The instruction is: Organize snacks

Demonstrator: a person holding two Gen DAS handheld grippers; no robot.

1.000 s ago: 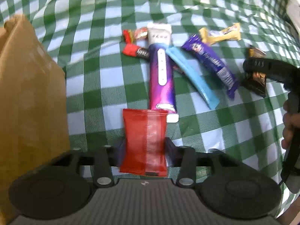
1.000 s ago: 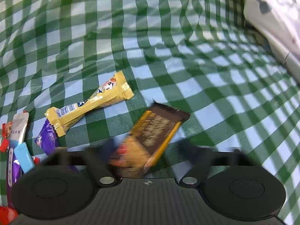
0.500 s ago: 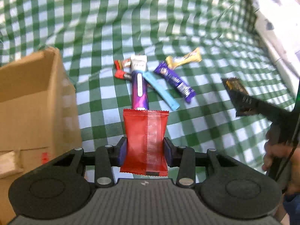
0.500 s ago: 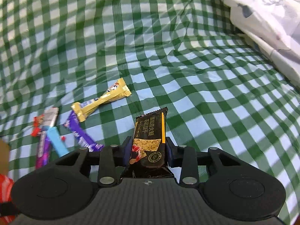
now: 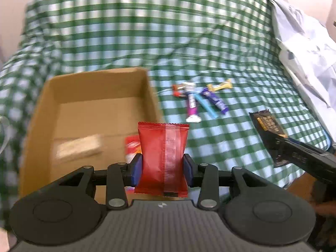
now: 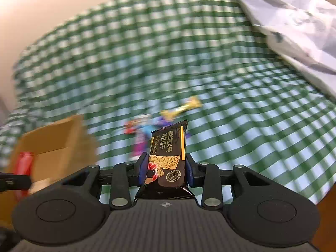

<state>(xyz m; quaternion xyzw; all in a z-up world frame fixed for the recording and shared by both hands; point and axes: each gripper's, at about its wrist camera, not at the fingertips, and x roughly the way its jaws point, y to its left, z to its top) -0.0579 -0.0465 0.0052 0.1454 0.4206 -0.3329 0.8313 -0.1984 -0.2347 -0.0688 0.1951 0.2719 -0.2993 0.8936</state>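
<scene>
My left gripper [image 5: 162,169] is shut on a red snack packet [image 5: 162,157] and holds it above the near right part of an open cardboard box [image 5: 92,105]. A red and white packet [image 5: 131,147] lies inside the box. My right gripper [image 6: 164,168] is shut on a black and gold cracker bar [image 6: 168,155], held in the air to the right of the box [image 6: 54,142]; it also shows in the left wrist view [image 5: 268,130]. Several loose snacks [image 5: 199,98] lie on the green checked cloth [image 5: 147,31] beyond the box.
A crumpled pale sheet [image 5: 304,42] lies at the right edge of the cloth, also in the right wrist view [image 6: 294,16]. A yellow bar [image 6: 182,109] lies among the loose snacks. The table's front edge shows at lower right [image 6: 327,199].
Both grippers have lifted and pulled back from the snack pile with their packets. The left one has swung left over the open box, and the right one has followed leftwards.
</scene>
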